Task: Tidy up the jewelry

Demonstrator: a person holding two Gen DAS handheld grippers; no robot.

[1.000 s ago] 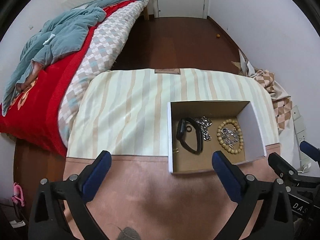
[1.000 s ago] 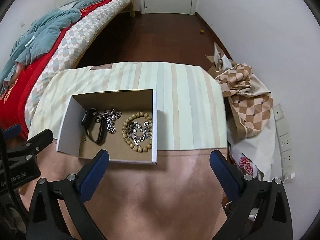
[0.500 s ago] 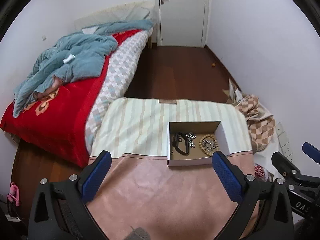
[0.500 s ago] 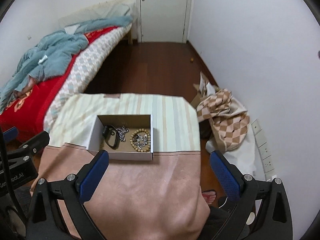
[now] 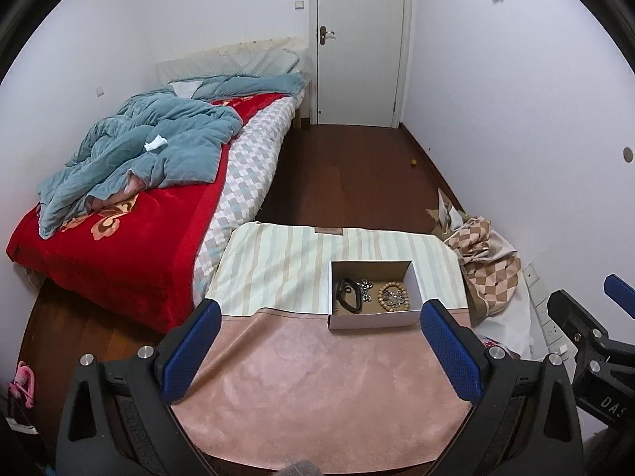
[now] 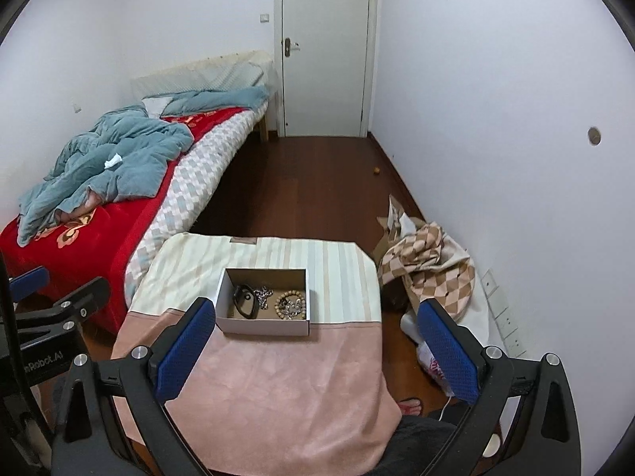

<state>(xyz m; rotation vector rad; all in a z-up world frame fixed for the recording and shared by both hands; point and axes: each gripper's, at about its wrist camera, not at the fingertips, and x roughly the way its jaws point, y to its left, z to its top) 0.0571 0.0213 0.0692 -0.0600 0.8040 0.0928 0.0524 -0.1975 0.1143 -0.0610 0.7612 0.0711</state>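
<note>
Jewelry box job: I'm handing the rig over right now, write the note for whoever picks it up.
Left tool: open, empty, held above the near pink end of the table.
Right tool: open, empty, likewise back from the box.
White box sits mid-table on the cloth. Inside: black band at left, silver chain beside it, bead bracelet at right with a metal piece in its ring.
Done: all visible jewelry is in the box.
Left: nothing loose seen on the cloth; check before stopping.

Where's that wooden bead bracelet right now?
In both views, the bead bracelet lies in the right half of the open box, beside the silver chain.
</note>
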